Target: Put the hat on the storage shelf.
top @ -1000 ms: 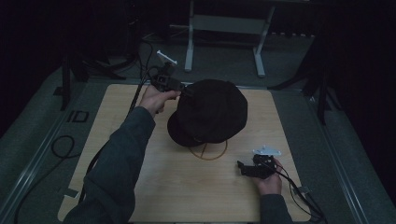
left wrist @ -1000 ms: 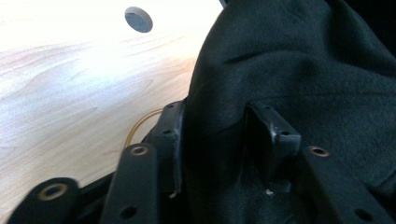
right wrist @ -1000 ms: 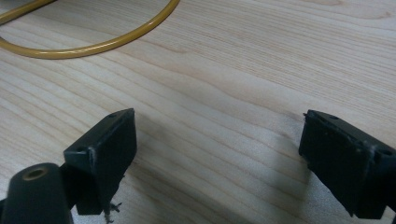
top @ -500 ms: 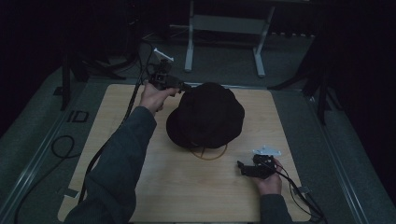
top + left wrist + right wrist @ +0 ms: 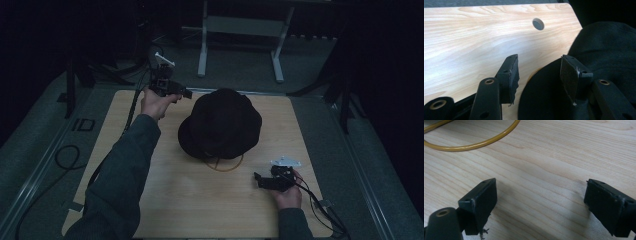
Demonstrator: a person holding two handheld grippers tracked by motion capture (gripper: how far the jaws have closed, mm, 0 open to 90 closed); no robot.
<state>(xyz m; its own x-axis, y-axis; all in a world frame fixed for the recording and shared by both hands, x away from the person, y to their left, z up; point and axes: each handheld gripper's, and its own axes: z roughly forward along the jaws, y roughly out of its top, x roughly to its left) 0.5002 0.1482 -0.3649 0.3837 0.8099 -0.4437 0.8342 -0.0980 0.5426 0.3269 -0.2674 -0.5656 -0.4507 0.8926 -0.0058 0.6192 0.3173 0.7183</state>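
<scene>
The black hat (image 5: 221, 124) is judged just released by the left gripper (image 5: 186, 93), its jaws having just been opening and holding nothing, while the right gripper (image 5: 257, 178) rests wide open and empty on the table (image 5: 200, 205); withdrawal is called for next.

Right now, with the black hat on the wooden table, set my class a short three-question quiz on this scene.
1. True or false: the left gripper clamps the black fabric bucket hat.
2. What thin yellow thing peeks out from under the hat's near edge?
   A. a looped yellow cord
   B. a ruler
   C. a pencil
3. Fill in: the right gripper rests on the light wooden table with its jaws ____.

Key:
1. False. Its jaws have just been opening and stand apart beside the hat's brim, gripping nothing.
2. A.
3. Open, nothing between them.
</scene>
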